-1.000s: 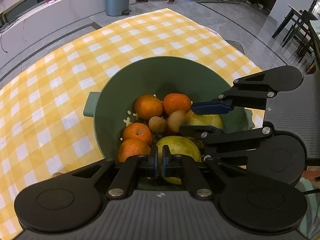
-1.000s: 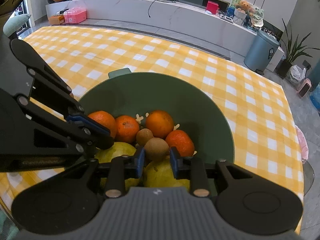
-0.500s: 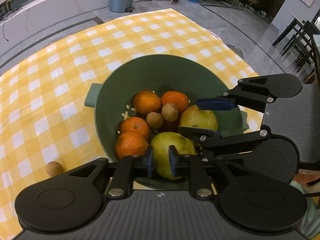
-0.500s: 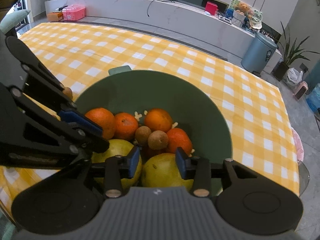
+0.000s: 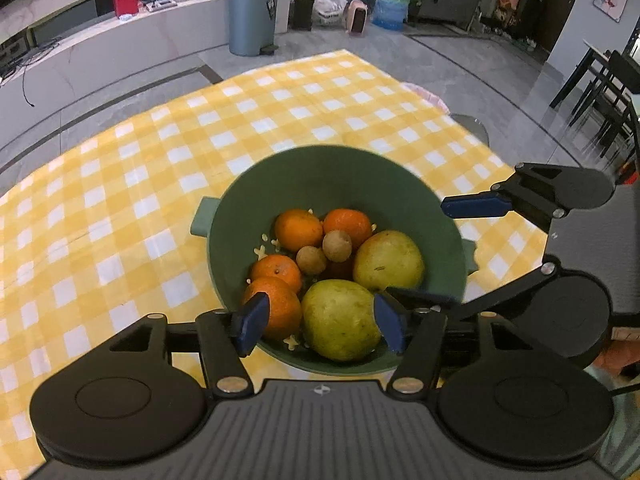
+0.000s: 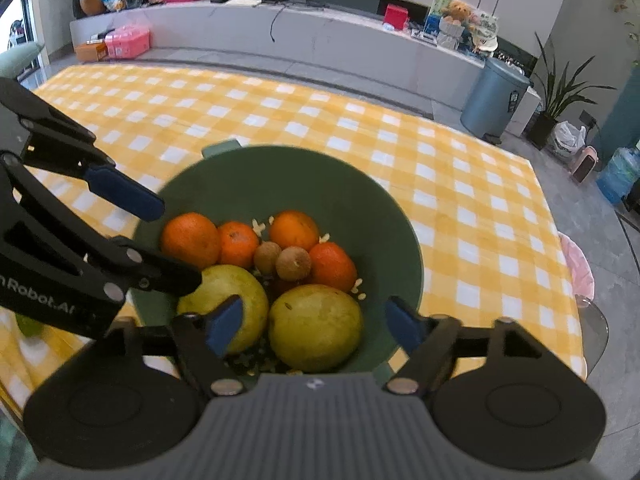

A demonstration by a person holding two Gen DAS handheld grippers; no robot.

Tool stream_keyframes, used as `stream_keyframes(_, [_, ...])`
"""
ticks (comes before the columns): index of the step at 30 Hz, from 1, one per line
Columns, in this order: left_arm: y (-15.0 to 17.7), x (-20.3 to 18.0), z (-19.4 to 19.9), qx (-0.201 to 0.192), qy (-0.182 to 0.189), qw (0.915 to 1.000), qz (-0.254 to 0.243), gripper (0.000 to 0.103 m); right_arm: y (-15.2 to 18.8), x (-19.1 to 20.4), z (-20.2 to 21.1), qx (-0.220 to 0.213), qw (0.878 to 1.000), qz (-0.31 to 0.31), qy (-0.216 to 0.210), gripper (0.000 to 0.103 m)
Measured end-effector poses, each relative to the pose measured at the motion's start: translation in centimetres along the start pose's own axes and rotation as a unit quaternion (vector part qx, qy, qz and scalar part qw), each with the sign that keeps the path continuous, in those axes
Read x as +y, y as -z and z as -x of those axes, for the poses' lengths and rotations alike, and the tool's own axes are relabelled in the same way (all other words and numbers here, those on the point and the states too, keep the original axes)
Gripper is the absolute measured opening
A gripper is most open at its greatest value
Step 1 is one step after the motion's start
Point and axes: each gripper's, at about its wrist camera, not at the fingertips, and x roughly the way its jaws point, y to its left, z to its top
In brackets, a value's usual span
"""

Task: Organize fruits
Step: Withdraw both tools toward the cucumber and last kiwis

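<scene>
Fruits fill green bowl (both grippers spread, empty).

Inventory: 1 green bowl on 1 yellow-checked tablecloth, w/ 4 oranges, 2 yellow-green pears, 2 small brown longans; 2 grippers, left & right.
</scene>
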Motion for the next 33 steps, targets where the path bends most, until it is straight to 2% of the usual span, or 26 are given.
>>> stream_keyframes(3, [0.1,-0.4,1.2,-0.014,-0.002,0.9999,-0.005,0.074,-0.2,0.5,1.0,-0.012,1.0,-0.001,0.001,0.086])
stream_keyframes(12, [2.1,-0.2,5.0,-0.046,-0.01,0.9989,0.003,0.078,0.6,2.3,4.2,-0.049,0.998,-0.025,0.018,0.092])
stream_keyframes(21, [5.0,0.7,8.3,-0.039,-0.056,0.9974,-0.022,0.078,2.5,6.6,5.2,-0.055,0.998,-0.024,0.014,0.092])
stream_keyframes(30, [8.4,3.9,10.3,-0.012,-0.072,0.997,-0.023,0.078,4.2,10.5,4.9,-0.046,0.998,-0.042,-0.02,0.091])
stream_keyframes(33, [9.3,5.4,10.3,0.002,-0.072,0.9973,-0.015,0.078,4.3,11.2,4.5,-0.041,0.997,-0.053,-0.025,0.089])
